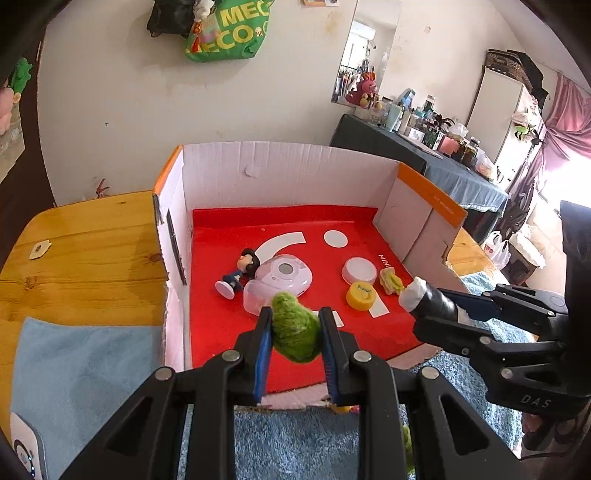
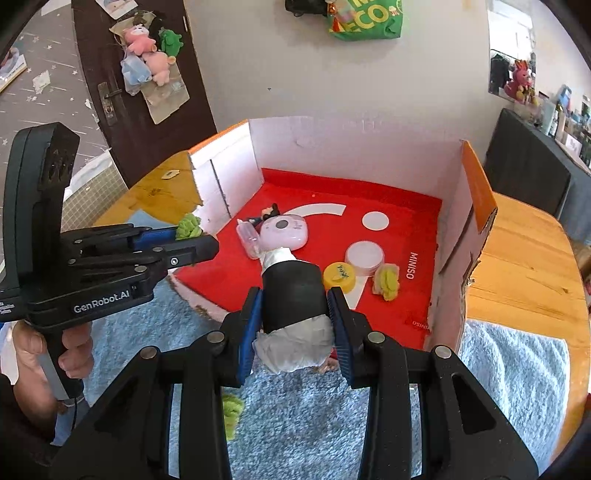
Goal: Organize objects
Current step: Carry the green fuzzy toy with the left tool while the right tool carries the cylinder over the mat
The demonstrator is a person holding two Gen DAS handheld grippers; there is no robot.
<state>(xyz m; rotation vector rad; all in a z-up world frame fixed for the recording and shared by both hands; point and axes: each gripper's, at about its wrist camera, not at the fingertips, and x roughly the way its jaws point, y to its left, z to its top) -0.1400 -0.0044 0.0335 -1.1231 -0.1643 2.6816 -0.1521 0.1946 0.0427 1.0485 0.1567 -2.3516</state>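
Pinching a fuzzy green plush lump, the left tool hangs over the near edge of the white cardboard box with a red floor. Beside it, the right tool clamps a black-wrapped white paper roll above that edge; inside lie a pink round device and a yellow cap.

Green shopping bag on the wall, plush toys on the dark door, cluttered side table
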